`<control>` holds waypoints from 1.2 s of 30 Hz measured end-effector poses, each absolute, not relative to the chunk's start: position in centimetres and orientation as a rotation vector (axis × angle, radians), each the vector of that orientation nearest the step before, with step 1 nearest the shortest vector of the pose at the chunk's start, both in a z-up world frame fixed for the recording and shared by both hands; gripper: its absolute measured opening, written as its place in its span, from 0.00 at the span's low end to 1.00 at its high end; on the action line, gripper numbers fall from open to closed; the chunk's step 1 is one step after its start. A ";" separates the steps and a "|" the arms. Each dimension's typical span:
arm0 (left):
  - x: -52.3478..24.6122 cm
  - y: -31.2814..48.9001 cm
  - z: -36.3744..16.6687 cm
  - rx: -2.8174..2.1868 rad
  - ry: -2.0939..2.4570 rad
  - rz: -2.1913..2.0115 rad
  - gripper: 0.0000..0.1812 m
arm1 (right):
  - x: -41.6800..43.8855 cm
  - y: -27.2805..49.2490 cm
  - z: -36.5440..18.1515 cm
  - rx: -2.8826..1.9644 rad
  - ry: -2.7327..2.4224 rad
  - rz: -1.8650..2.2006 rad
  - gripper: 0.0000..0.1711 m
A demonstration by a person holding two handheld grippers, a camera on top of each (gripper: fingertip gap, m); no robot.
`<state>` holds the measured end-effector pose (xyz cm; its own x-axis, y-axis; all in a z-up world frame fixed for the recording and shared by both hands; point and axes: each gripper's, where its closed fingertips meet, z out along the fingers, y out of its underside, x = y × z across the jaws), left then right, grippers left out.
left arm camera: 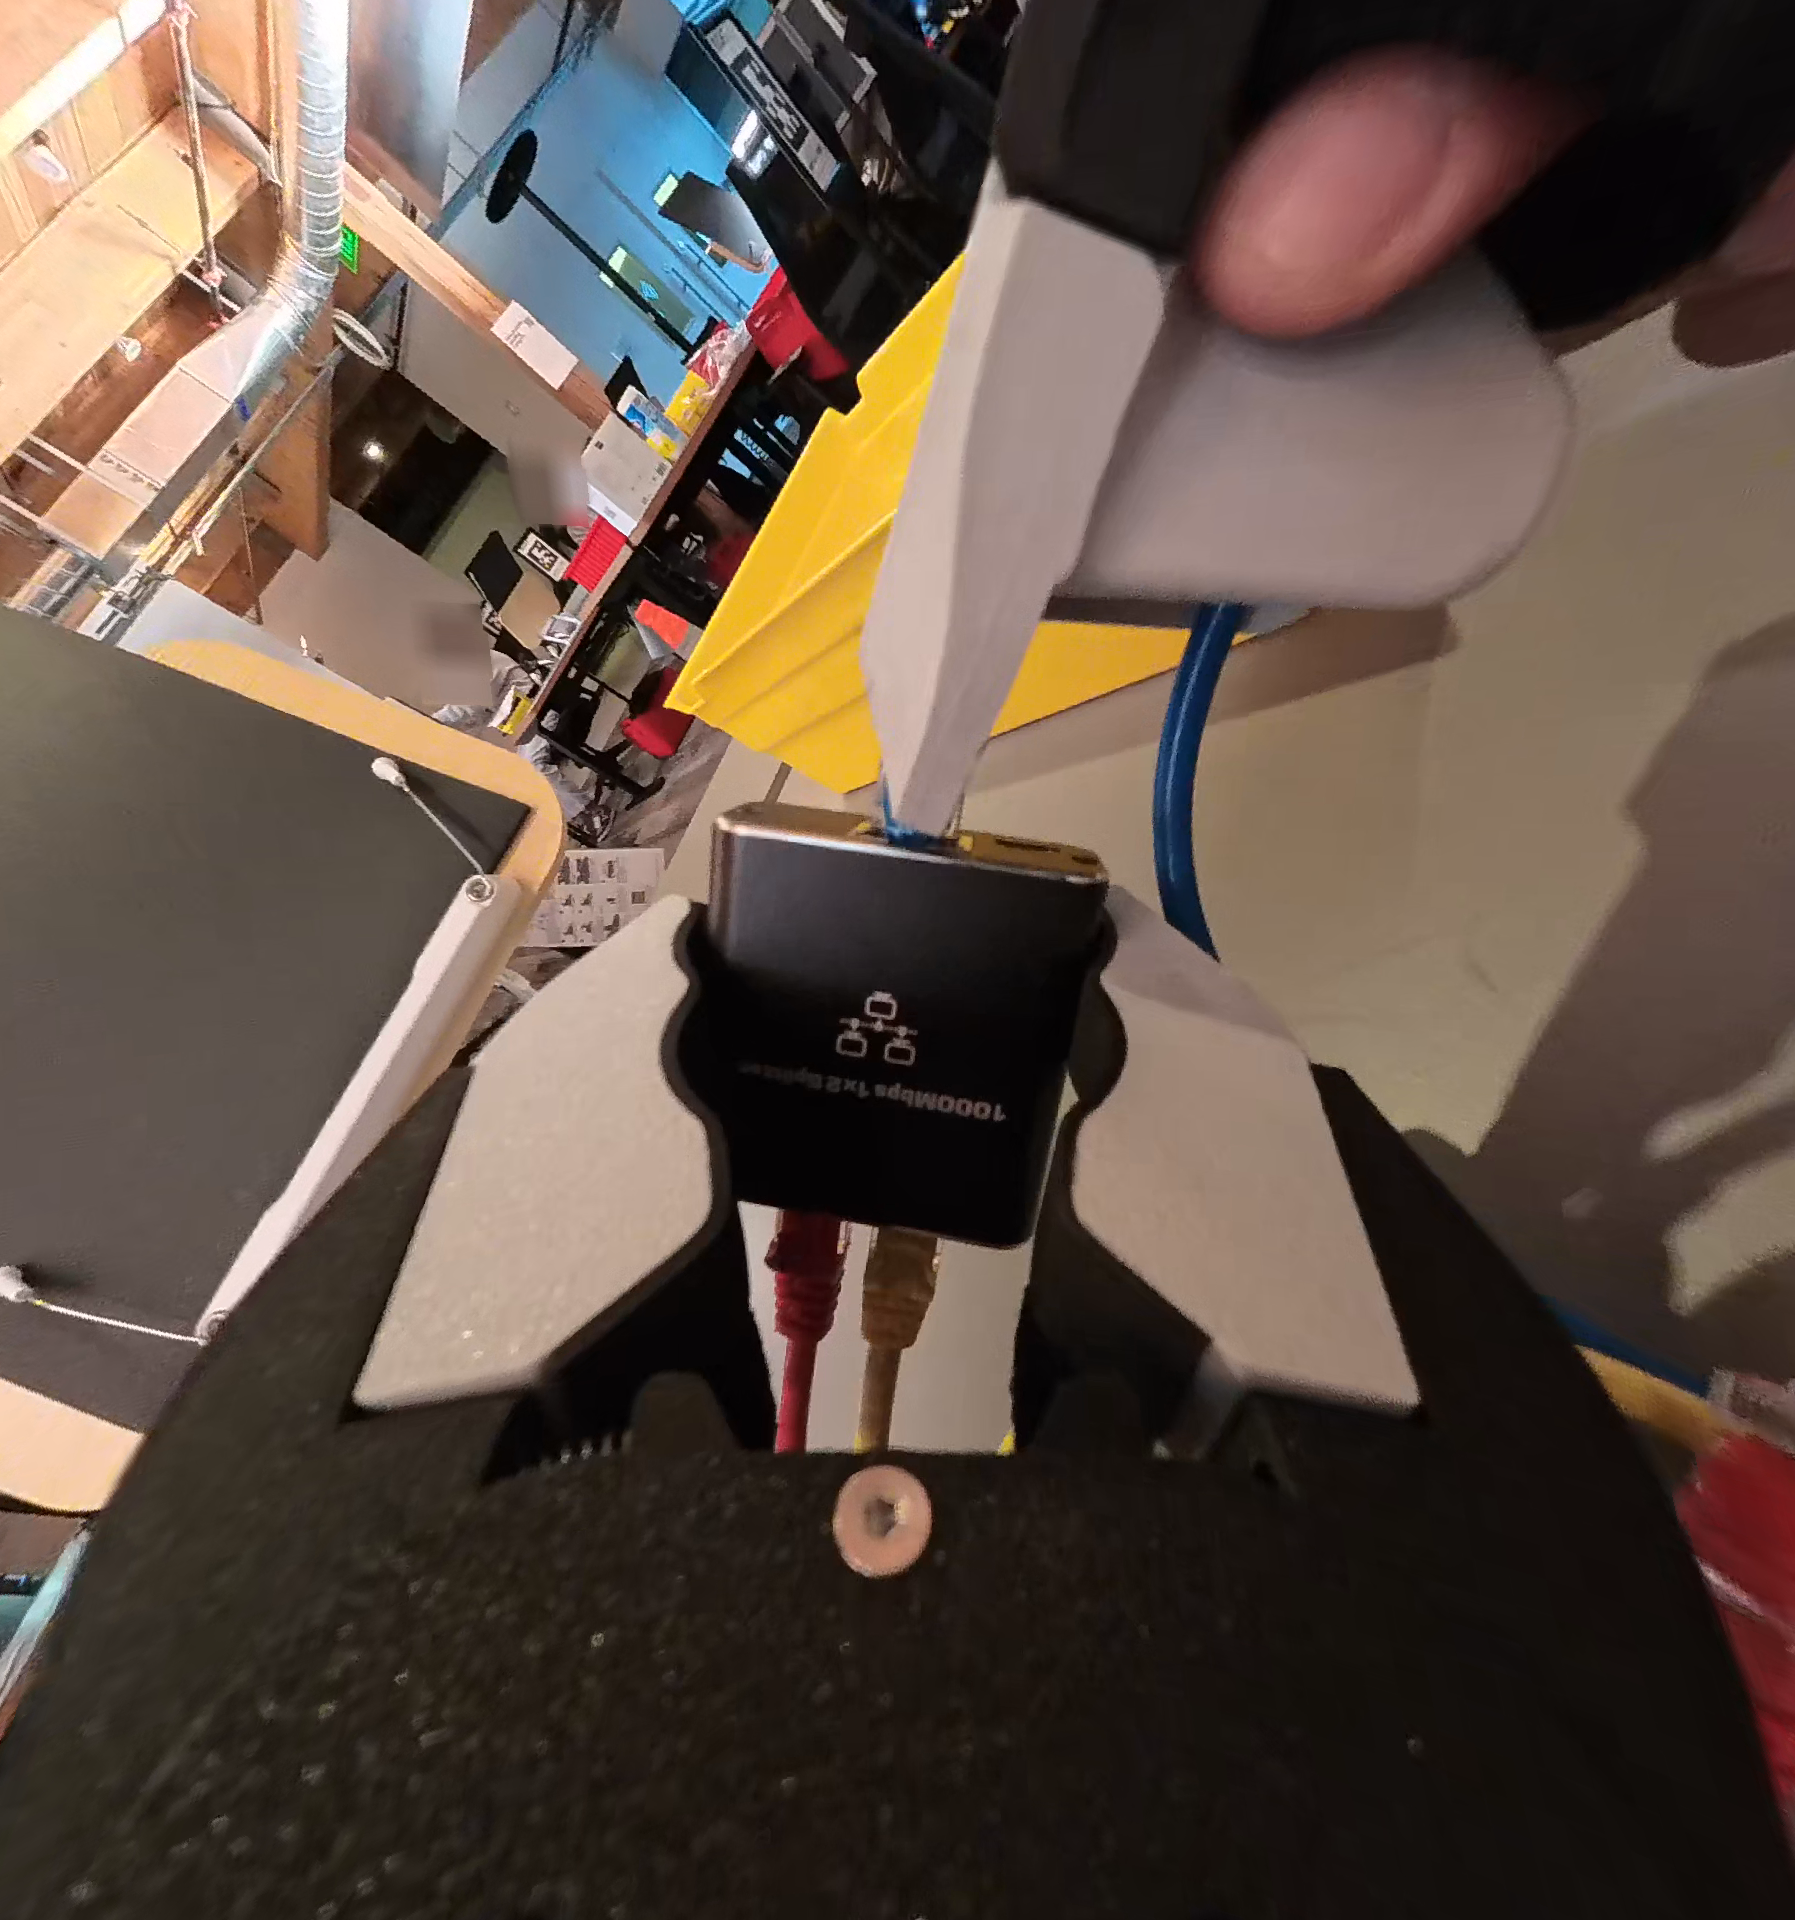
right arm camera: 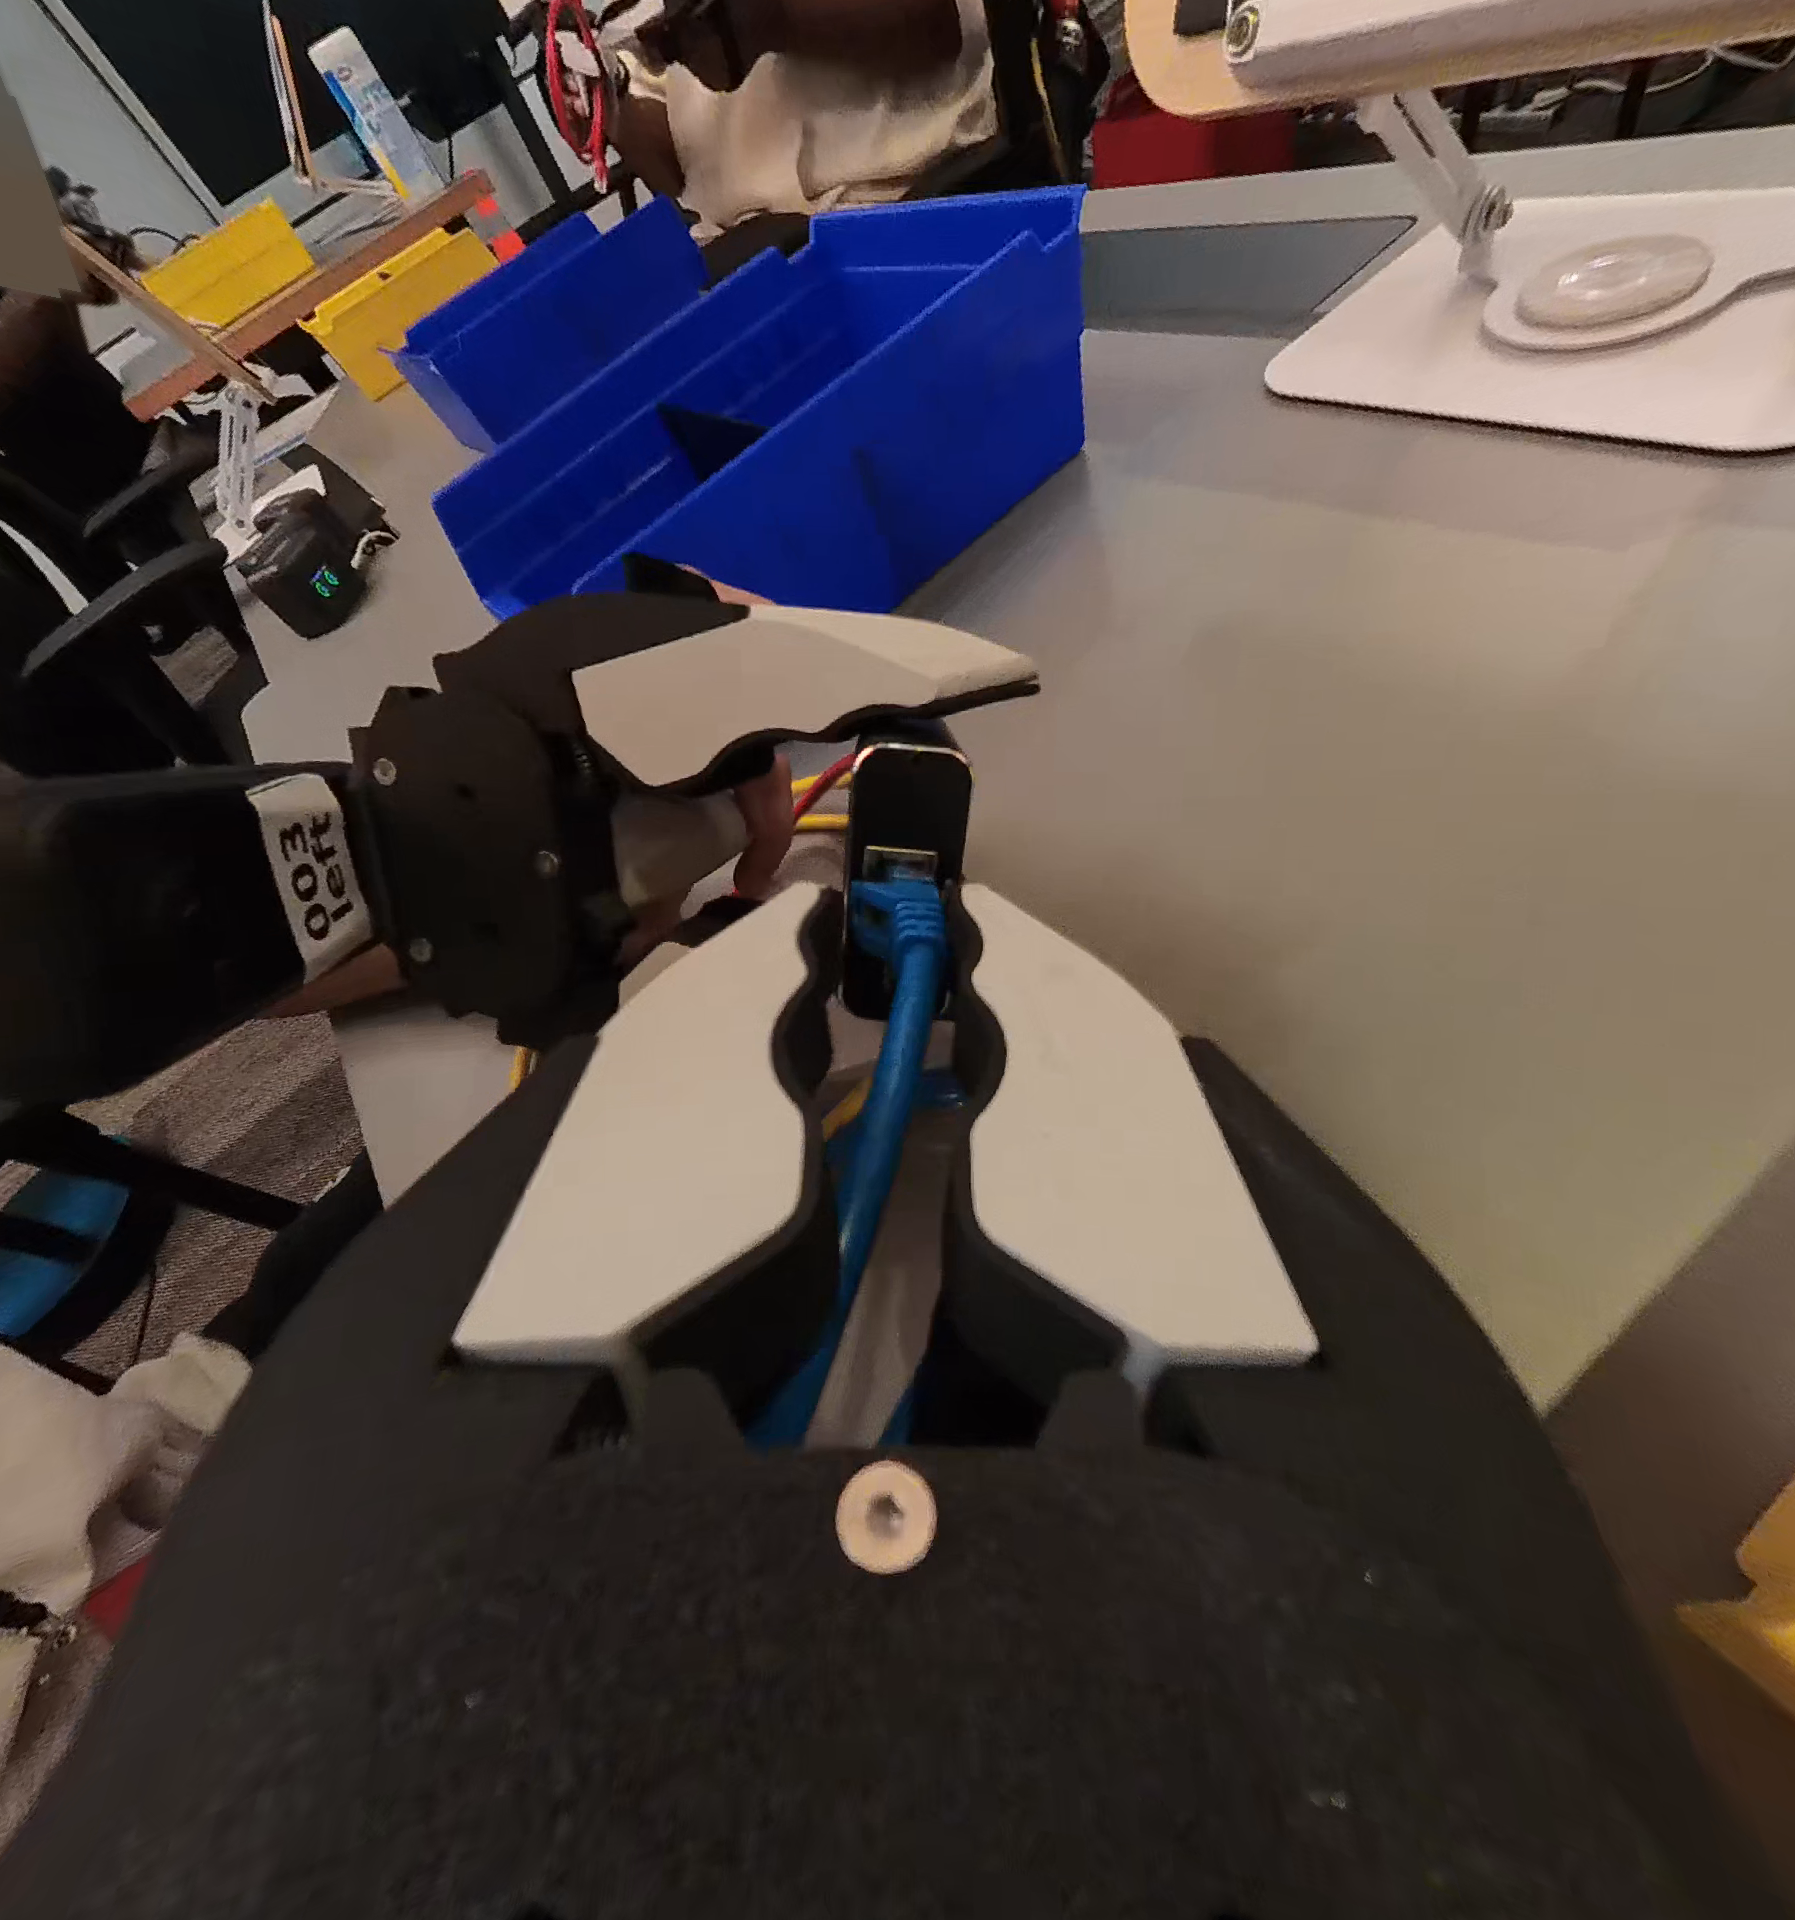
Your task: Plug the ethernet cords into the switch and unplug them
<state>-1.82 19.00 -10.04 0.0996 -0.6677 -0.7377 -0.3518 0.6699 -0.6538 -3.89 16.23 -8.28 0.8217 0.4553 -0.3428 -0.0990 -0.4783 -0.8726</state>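
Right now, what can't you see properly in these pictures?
- Left wrist view: the blue plug entering the switch is hidden by the right gripper.
- Right wrist view: the red cord and yellow cord ends are hidden behind the switch.
- Both views: whether the blue plug has clicked in.

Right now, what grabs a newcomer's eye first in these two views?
The small black switch, clamped in the left tool at centre frame, with a red cord and a yellow cord in its near end. At its far end the right tool grips a blue cord by its plug, at the port. Behind, in the right wrist view, bright blue bins stand on the grey table.
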 end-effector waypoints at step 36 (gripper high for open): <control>-2.0 17.8 -9.2 -0.758 1.501 -0.140 0.36 | -3.6 14.9 -7.8 -1.911 -0.338 0.596 0.10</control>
<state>-1.99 17.85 -9.19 0.1090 -0.5281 -0.8421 -0.3637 0.7673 -0.5283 -3.59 14.87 -7.80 0.8357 0.4892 -0.2496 -0.0370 -0.4032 -0.9143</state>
